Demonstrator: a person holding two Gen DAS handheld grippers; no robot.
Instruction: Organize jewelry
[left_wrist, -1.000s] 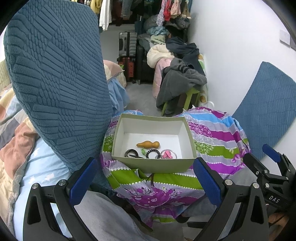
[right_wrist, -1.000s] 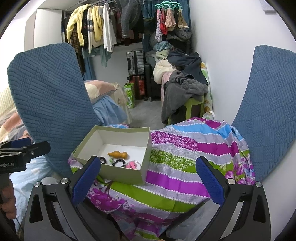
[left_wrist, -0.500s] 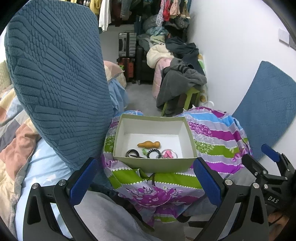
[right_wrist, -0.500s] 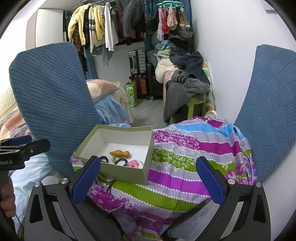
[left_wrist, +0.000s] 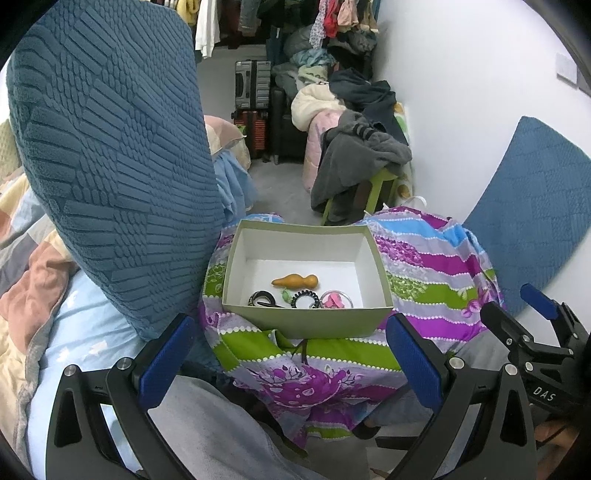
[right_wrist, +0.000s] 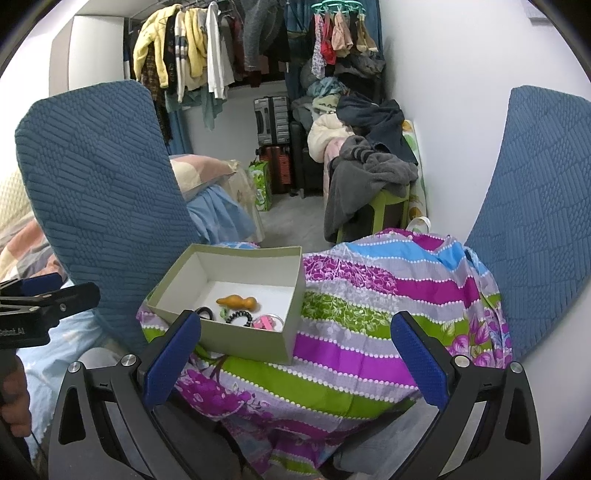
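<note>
An open green box (left_wrist: 306, 323) with a white inside sits on a striped floral cloth (left_wrist: 436, 266). In it lie an orange gourd-shaped piece (left_wrist: 295, 281), a black ring (left_wrist: 263, 297), a black coil hair tie (left_wrist: 306, 298) and a pink piece in a clear case (left_wrist: 337, 300). My left gripper (left_wrist: 290, 356) is open and empty, just in front of the box. My right gripper (right_wrist: 293, 352) is open and empty, over the cloth to the right of the box (right_wrist: 240, 338), where the gourd (right_wrist: 237, 302) also shows.
A blue quilted cushion (left_wrist: 110, 155) stands left of the box and another (right_wrist: 535, 221) leans on the right wall. A green stool piled with dark clothes (right_wrist: 373, 177), suitcases (right_wrist: 271, 122) and hanging clothes fill the back. Bedding (left_wrist: 44, 295) lies at left.
Both grippers have drifted slightly; the box sits a touch higher and nearer in the right wrist view. Both stay open and empty.
</note>
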